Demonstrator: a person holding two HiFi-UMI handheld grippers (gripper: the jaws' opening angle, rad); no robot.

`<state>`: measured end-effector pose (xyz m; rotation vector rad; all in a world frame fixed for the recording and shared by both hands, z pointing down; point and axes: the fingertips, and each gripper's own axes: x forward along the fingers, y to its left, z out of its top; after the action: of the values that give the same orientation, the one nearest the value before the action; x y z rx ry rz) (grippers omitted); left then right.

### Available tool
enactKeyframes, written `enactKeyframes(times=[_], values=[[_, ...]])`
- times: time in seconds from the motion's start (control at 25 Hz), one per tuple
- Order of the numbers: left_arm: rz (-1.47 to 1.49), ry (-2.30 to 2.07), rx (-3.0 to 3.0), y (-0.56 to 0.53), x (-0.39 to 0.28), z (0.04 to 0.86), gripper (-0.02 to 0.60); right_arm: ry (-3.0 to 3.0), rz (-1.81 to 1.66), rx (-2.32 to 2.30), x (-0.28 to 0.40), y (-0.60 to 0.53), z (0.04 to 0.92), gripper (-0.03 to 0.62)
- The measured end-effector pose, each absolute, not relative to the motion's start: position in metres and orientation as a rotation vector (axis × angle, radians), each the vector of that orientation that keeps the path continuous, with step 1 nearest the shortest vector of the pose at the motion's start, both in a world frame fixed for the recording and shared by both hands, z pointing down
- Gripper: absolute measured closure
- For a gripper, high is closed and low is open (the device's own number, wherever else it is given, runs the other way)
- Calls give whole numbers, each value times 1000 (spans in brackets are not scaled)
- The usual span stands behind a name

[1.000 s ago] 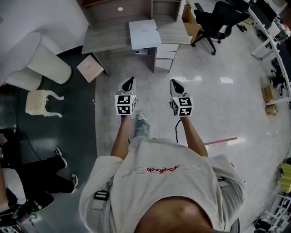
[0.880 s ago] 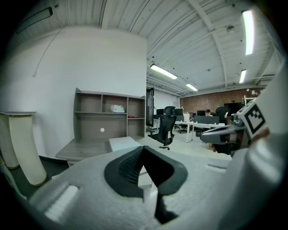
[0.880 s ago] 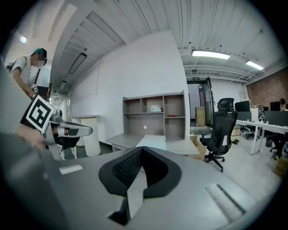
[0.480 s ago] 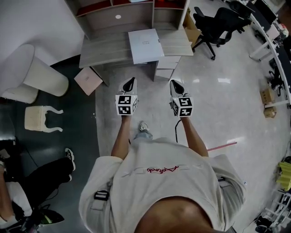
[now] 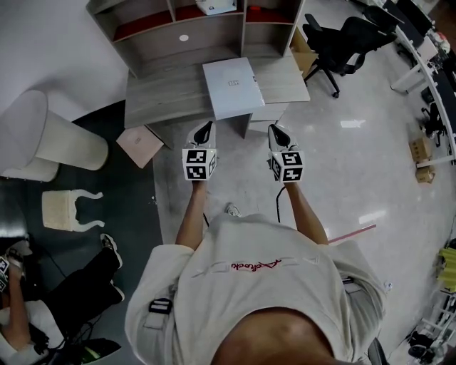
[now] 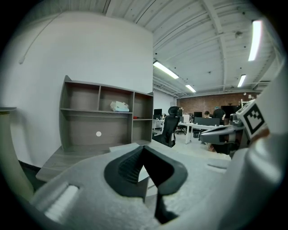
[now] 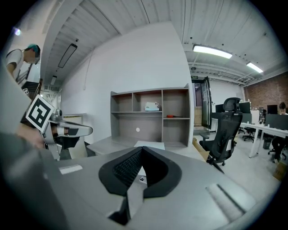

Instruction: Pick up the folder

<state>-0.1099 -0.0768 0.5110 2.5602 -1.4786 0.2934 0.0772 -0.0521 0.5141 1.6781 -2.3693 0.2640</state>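
A pale grey-white folder (image 5: 232, 87) lies flat on the wooden desk (image 5: 164, 96), its near end jutting over the front edge. In the right gripper view the folder (image 7: 150, 145) shows just past the jaw tips. My left gripper (image 5: 202, 132) and right gripper (image 5: 276, 133) are held side by side above the floor, short of the desk's front edge, tips pointing at it. Both are shut with nothing between the jaws. The left gripper (image 6: 143, 148) hides most of the folder in its own view.
A shelf unit (image 5: 178, 21) stands at the desk's back with a small white object (image 5: 215, 6) on it. A black office chair (image 5: 342, 43) is right of the desk. A pink square board (image 5: 140, 145) leans left of the desk, near a white tub-like object (image 5: 46, 135). A person's legs (image 5: 78, 285) are lower left.
The desk and folder have drawn nearer as both grippers moved forward together toward them. Both stayed shut.
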Motion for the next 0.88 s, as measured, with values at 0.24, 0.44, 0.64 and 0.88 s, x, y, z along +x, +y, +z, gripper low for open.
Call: enactKeyframes(times=[0.24, 0.44, 0.64, 0.88], values=[[303, -1430, 2576, -116, -113, 519, 581, -2334, 275, 1712, 74, -83, 522, 588], [323, -1375, 2587, -129, -104, 533, 581, -2290, 321, 1747, 81, -90, 539, 586], [339, -1335, 2595, -141, -99, 542, 581, -2268, 338, 1768, 84, -97, 546, 586], [346, -1320, 2599, -149, -93, 546, 581, -2259, 344, 1773, 88, -104, 550, 586]])
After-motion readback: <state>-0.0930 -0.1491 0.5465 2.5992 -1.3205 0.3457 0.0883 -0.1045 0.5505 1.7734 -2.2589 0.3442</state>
